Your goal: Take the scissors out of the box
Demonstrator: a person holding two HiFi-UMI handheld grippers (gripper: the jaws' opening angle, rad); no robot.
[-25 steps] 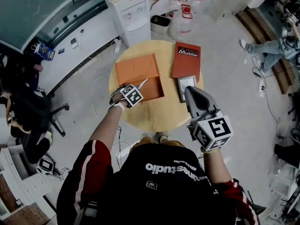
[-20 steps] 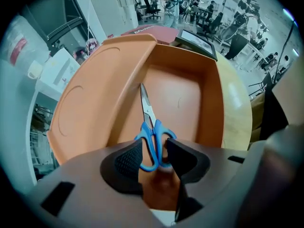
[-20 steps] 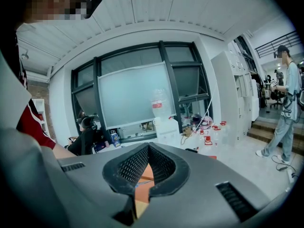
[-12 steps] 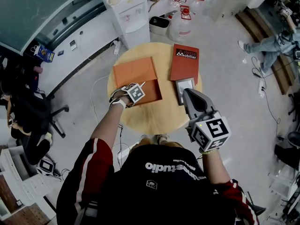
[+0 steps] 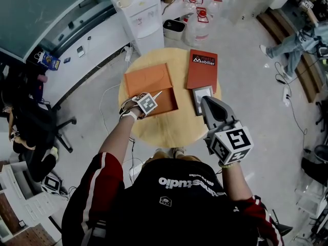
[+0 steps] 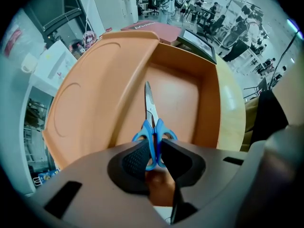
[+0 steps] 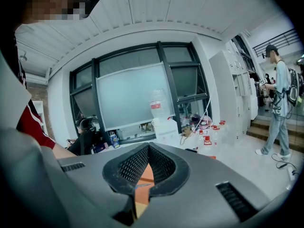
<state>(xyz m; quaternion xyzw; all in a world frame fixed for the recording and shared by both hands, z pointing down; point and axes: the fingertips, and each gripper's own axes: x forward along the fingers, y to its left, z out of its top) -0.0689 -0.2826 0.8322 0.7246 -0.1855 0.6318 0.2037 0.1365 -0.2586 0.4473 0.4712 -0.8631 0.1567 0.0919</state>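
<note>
1. Left gripper view puts me at the grasp step. My left hand-held gripper (image 6: 154, 152) points down into the orange box (image 6: 211, 103), and its jaws are closing with the blue handles of the scissors (image 6: 151, 118) between them.
2. The ribbed pads look to be just coming onto the two handle loops, one on each side. I judge the hold made but not yet firm.
3. The scissors are inside the box, blades shut and pointing away from the gripper. They run along the box floor close to the wall where the lid (image 6: 95, 94) joins. I cannot tell whether the tips rest on the floor or hang clear of it.
4. From the head view, the box sits open on the round worktop (image 5: 169, 129), with my left gripper over its near left corner.
5. My right hand-held gripper (image 7: 148, 147) is closed with nothing in it. It sits off the worktop's right side, well apart from the box.
6. The next move, as I judge it, is to finish the squeeze and then lift straight up until the blades clear the box walls. The slim handles could pivot in the pads, and the tips could catch on the wall or the lid.
</note>
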